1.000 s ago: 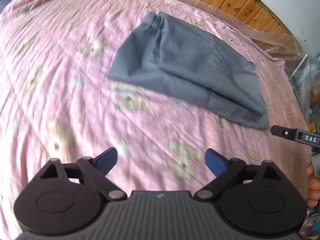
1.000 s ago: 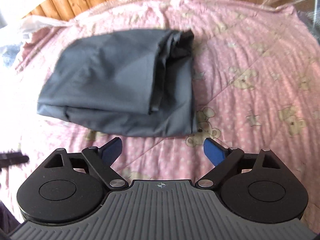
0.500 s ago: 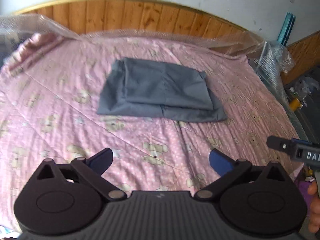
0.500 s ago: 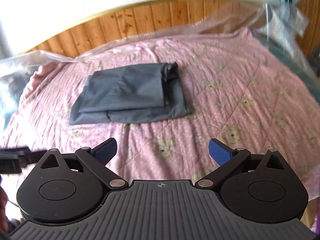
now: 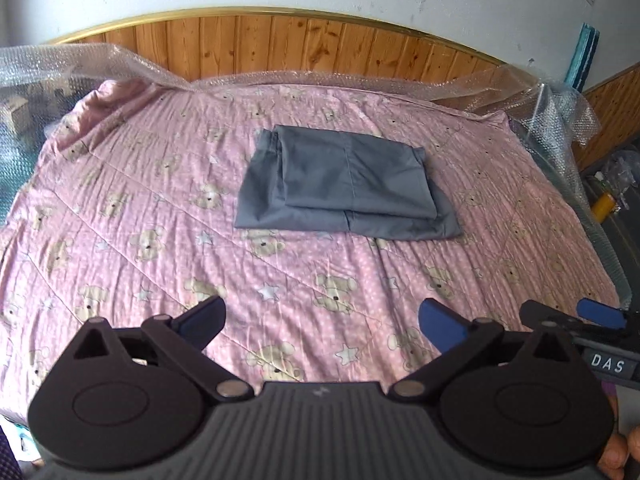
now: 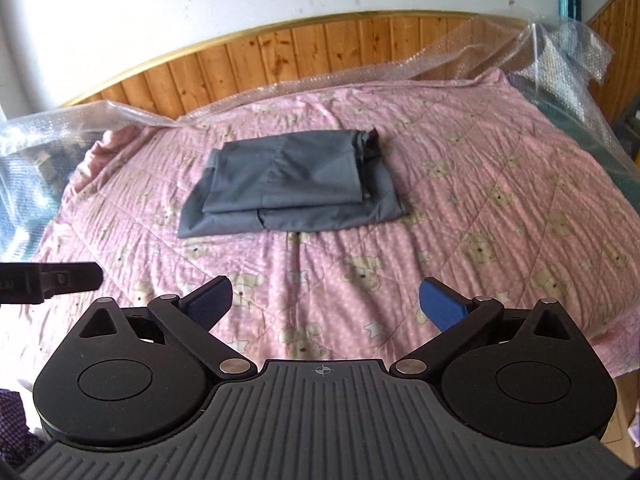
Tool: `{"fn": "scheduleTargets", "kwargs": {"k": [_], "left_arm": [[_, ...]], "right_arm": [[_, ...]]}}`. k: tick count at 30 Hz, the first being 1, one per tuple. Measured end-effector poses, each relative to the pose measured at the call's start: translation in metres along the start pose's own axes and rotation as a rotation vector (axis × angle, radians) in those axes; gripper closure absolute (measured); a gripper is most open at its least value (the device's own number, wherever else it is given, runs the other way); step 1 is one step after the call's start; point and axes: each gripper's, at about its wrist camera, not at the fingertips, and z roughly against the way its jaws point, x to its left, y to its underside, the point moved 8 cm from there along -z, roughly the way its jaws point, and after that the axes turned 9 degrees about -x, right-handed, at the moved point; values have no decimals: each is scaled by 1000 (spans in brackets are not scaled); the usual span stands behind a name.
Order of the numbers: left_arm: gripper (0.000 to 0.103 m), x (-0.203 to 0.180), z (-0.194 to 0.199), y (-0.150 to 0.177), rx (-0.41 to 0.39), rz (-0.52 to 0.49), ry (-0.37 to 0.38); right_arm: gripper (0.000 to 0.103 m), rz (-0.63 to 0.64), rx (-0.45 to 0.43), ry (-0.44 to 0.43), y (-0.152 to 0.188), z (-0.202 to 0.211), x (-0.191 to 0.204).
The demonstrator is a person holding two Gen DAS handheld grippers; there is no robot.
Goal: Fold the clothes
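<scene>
The grey garment [image 5: 344, 184] lies folded into a flat rectangle near the middle of the bed [image 5: 120, 240], on the pink bear-print quilt, closer to the wooden headboard [image 5: 320, 48] than to either tool. It looks thin, light and limp: a soft woven cloth that would sag and slide open if lifted by one corner. The layers sit stepped, a smaller fold on top of a wider one, so I would pinch through all layers at a folded edge, both sides at once. The left gripper [image 5: 322, 322] and the right gripper [image 6: 326, 300] hang well apart from it, fingers spread wide with nothing between them.
</scene>
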Motion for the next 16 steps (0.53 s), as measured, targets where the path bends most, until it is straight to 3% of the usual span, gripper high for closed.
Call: {"fn": "scheduleTargets", "kwargs": {"k": [6,16], "left_arm": [[0,-8,-3,5,6,-8,-12],[0,-11,-12,16,32,-25,-11]], "right_arm": [[2,15,-25,4,-12,1,-3],[2,22,6,2,8,-11,-1]]}}
